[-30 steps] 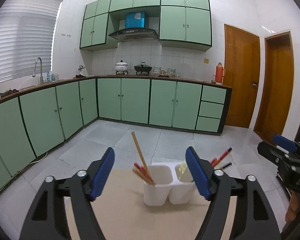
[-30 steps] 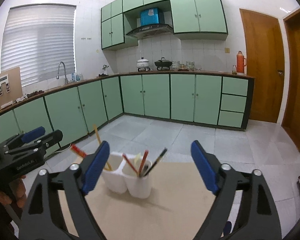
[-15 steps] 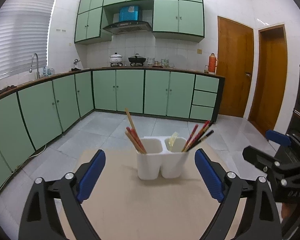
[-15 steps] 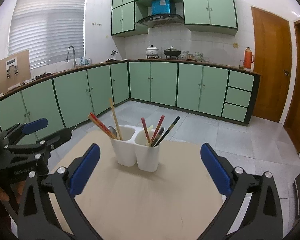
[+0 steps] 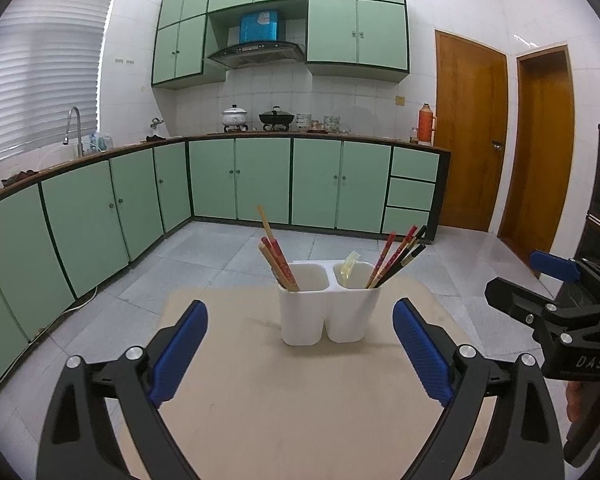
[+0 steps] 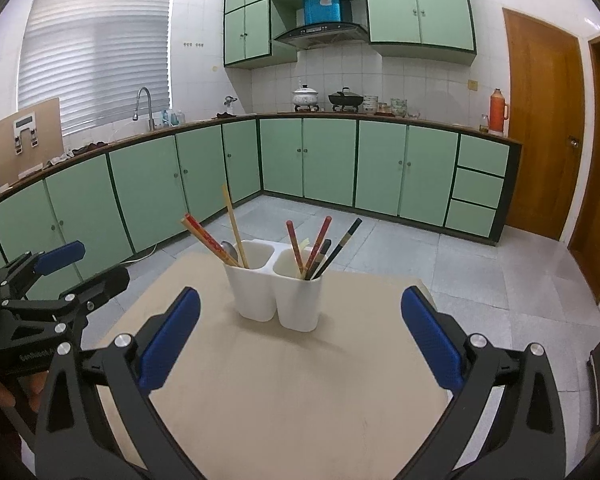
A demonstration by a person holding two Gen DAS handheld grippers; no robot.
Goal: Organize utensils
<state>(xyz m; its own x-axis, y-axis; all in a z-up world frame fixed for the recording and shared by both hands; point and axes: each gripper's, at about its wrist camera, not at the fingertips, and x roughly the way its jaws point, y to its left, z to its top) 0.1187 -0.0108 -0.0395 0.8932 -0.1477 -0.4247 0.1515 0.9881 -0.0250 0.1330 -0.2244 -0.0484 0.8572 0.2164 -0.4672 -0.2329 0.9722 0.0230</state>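
A white two-compartment utensil holder (image 5: 327, 305) stands upright on a beige table (image 5: 300, 400); it also shows in the right wrist view (image 6: 278, 290). Its left compartment holds red and wooden chopsticks (image 5: 276, 258) and a metal spoon (image 6: 229, 249). Its right compartment holds red and black chopsticks (image 5: 398, 258) and a yellow plastic piece (image 5: 349, 266). My left gripper (image 5: 300, 354) is open and empty, short of the holder. My right gripper (image 6: 300, 340) is open and empty, also short of it.
The table (image 6: 300, 380) has rounded far corners, with grey tiled floor (image 5: 220, 256) beyond. Green kitchen cabinets (image 5: 260, 180) line the left and far walls. Wooden doors (image 5: 472, 132) stand at the right. Each gripper shows at the edge of the other's view, the right one (image 5: 556, 312) and the left one (image 6: 52, 296).
Both grippers have pulled back and risen from the holder, so it looks farther off. Both have stayed open and empty.
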